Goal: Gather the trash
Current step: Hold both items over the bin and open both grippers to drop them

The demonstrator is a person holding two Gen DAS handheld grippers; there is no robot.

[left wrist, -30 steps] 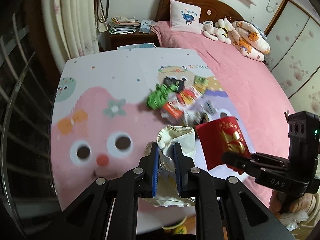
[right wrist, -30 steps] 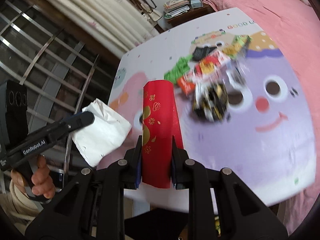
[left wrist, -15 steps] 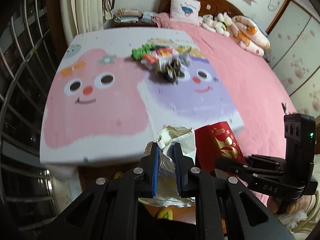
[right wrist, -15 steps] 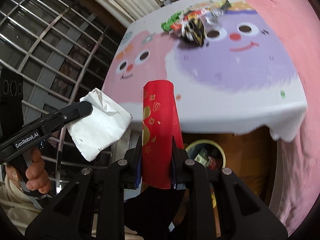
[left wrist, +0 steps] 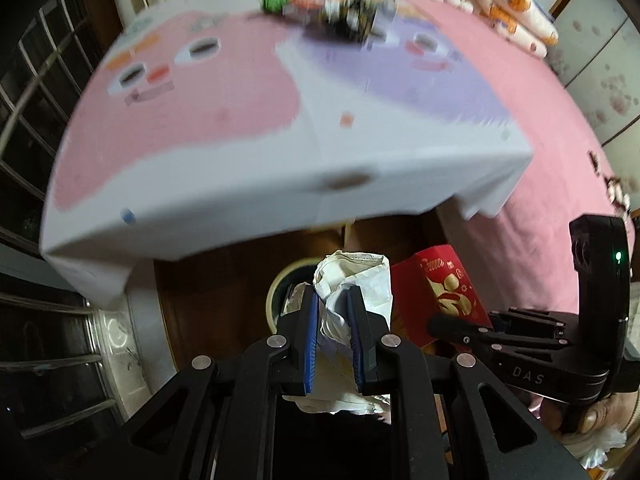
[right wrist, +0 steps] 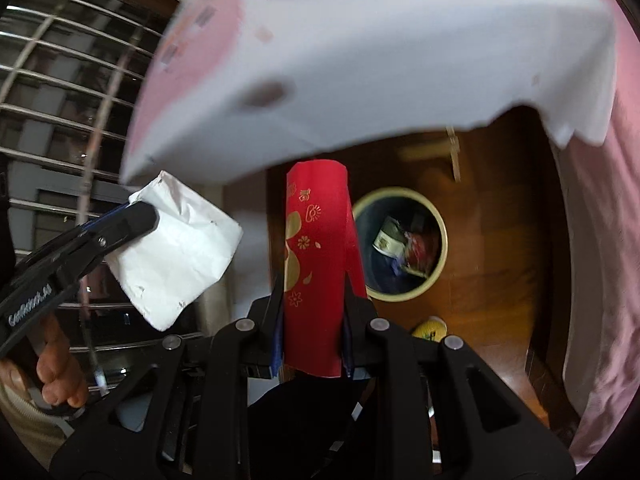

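Observation:
My left gripper [left wrist: 335, 295] is shut on a crumpled white paper bag [left wrist: 362, 276], seen from the side in the right wrist view as a white paper bag [right wrist: 180, 248]. My right gripper [right wrist: 312, 300] is shut on a red envelope with gold print [right wrist: 316, 248], which shows in the left wrist view as a red envelope [left wrist: 440, 292] beside the bag. Both hang above the floor in front of the table edge. A round bin [right wrist: 436, 264] with a pale rim, holding several wrappers, stands on the wooden floor below; its rim [left wrist: 274, 292] peeks out behind the left fingers.
The table with its cartoon cloth [left wrist: 240, 140] overhangs above, with a blurred pile of wrappers [left wrist: 332, 16] at its far end. A pink bed [left wrist: 560, 140] lies to the right, window bars [right wrist: 60, 92] to the left. A yellow object [right wrist: 430, 328] lies on the floor near the bin.
Both grippers, still holding the bag and the envelope, have come back off the table and sunk below its front edge. The bin on the floor has come into view.

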